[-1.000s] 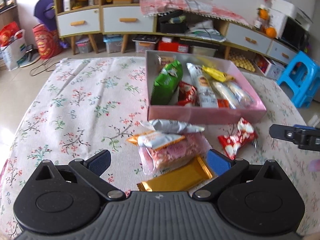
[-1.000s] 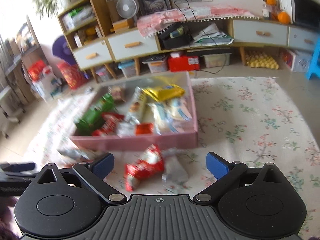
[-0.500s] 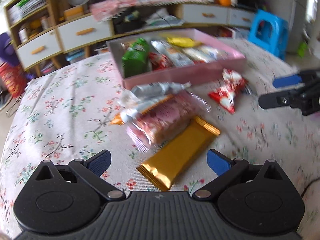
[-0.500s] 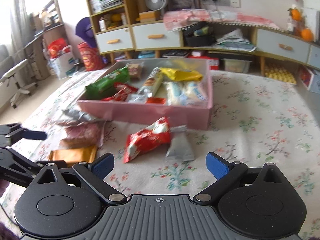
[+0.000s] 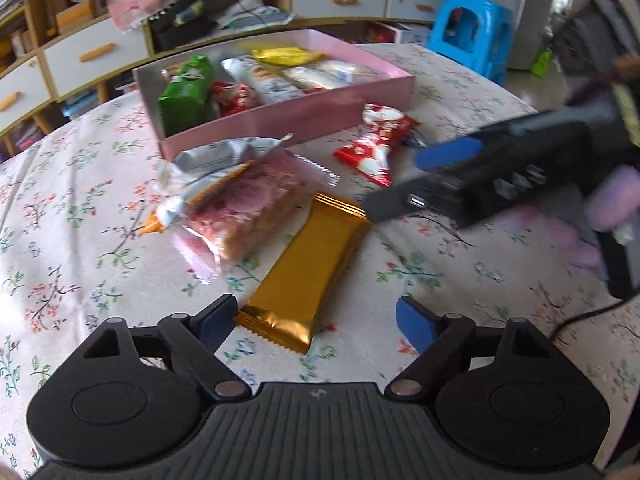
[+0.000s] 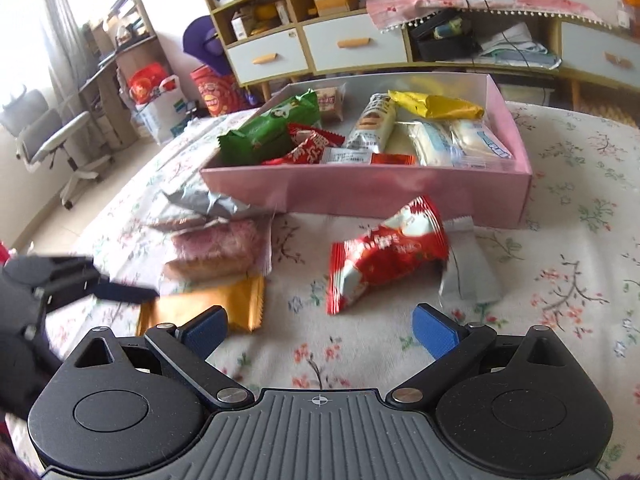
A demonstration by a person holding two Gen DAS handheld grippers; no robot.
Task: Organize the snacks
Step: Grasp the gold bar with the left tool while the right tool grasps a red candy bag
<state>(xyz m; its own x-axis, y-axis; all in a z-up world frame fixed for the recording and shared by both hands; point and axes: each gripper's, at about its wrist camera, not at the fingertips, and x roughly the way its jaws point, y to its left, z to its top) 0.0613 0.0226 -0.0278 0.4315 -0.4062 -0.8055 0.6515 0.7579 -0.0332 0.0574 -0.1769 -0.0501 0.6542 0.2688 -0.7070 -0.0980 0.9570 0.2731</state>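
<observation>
A gold-wrapped bar (image 5: 308, 264) lies on the floral tablecloth, its near end between the jaws of my left gripper (image 5: 316, 320). Those jaws are closing; the left pad is at the wrapper's edge and the right pad stands apart from it. A red packet (image 6: 384, 256) lies just ahead of my right gripper (image 6: 320, 326), which is open with nothing between its fingers. Behind stands the pink box (image 6: 360, 192) holding several snacks. A pink cake packet (image 5: 248, 208) and a silver packet (image 5: 220, 156) lie beside the bar.
A small silver packet (image 6: 468, 268) rests against the red one. The right gripper's body (image 5: 480, 172) reaches in close over the bar's far end. A blue stool (image 5: 468, 28) and low cabinets (image 6: 352, 44) stand beyond the table; an office chair (image 6: 52, 140) is far left.
My left gripper has sunk and rolled toward the gold bar, and its jaws have narrowed around the bar's near end. My right gripper has dropped closer to the red packet.
</observation>
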